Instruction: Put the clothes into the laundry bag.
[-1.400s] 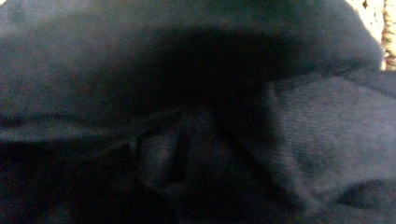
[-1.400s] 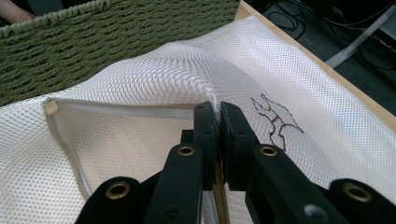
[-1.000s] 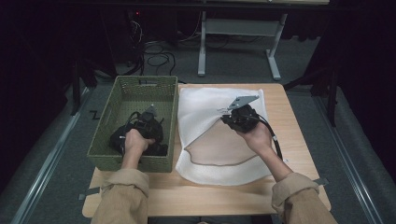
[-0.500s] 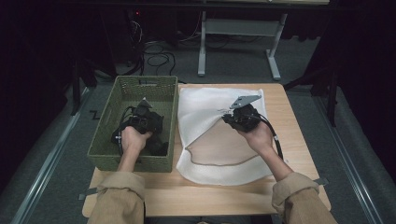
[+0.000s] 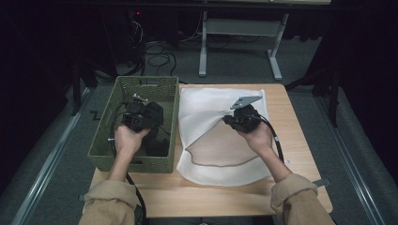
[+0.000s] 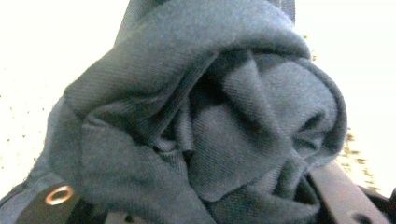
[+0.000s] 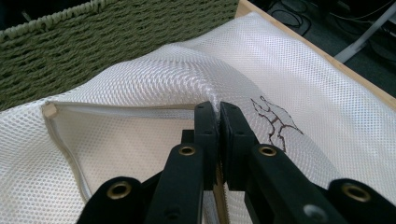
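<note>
My left gripper [image 5: 146,113] hangs over the green woven basket [image 5: 141,165], shut on a bunched dark blue-grey garment [image 6: 201,116] that its jaws have just been closing on. The cloth covers most of the left gripper view, with the jaws at its bottom corners. More dark clothing [image 5: 157,146] lies in the basket below. My right gripper [image 7: 218,112] is shut on the upper layer of a white mesh laundry bag [image 7: 327,102]. It holds that edge lifted, so the bag's mouth [image 5: 220,145] gapes toward the basket. In the high view the right gripper [image 5: 232,119] sits over the bag [image 5: 206,101].
The basket stands on the left part of a wooden table [image 5: 300,126], right beside the bag. A small dark printed mark [image 7: 273,122] is on the mesh. Cables [image 5: 277,140] trail from both grippers. Beyond the table are a white desk frame [image 5: 204,51] and floor cables.
My left hand has risen out of the basket with the dark garment held in the gripper. The right hand and the bag's lifted edge have stayed put.
</note>
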The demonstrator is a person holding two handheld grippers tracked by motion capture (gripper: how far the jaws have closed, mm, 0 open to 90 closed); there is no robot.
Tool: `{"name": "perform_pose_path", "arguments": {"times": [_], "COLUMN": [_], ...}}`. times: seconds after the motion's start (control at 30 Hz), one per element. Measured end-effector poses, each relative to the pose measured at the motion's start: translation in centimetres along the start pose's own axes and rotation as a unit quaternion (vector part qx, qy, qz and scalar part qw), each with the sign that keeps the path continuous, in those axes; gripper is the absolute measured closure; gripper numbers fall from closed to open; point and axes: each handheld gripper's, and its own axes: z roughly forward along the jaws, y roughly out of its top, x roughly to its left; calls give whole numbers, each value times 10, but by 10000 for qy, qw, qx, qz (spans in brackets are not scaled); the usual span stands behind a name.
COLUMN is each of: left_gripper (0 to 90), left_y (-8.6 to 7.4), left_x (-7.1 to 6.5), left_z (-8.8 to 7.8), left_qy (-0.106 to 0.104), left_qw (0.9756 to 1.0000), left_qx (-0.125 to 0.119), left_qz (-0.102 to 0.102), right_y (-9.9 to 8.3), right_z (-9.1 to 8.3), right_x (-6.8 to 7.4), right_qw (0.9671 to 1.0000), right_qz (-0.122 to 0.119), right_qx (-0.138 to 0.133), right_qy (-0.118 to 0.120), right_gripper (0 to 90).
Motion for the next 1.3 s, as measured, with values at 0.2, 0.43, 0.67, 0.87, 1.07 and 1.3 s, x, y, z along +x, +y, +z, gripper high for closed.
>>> {"name": "perform_pose_path", "arguments": {"times": [0.2,0.43,0.67,0.87,1.07,1.3], "left_gripper": [597,598,598,596,594,595], "left_y": [0,1,5,6,4,1], "left_x": [-9,-14,-25,-39,-46,-51], "left_z": [-5,-21,-47,-51,-58,-65], "left_qy": [-9,34,-95,-292,-573,-753], "left_qw": [9996,9985,9961,9941,9918,9893], "left_qx": [-187,-402,-630,-631,-722,-786], "left_qz": [230,380,606,831,889,974], "right_y": [0,1,0,0,-1,-2], "right_z": [1,3,6,5,7,7], "right_x": [-2,-3,-8,-11,-10,-10], "right_qw": [10000,10000,9999,9999,9998,9998], "right_qz": [34,34,88,92,159,163], "right_qx": [-9,28,72,105,117,92], "right_qy": [0,6,-47,-54,-33,-38], "right_gripper": [872,872,873,872,872,872]}}
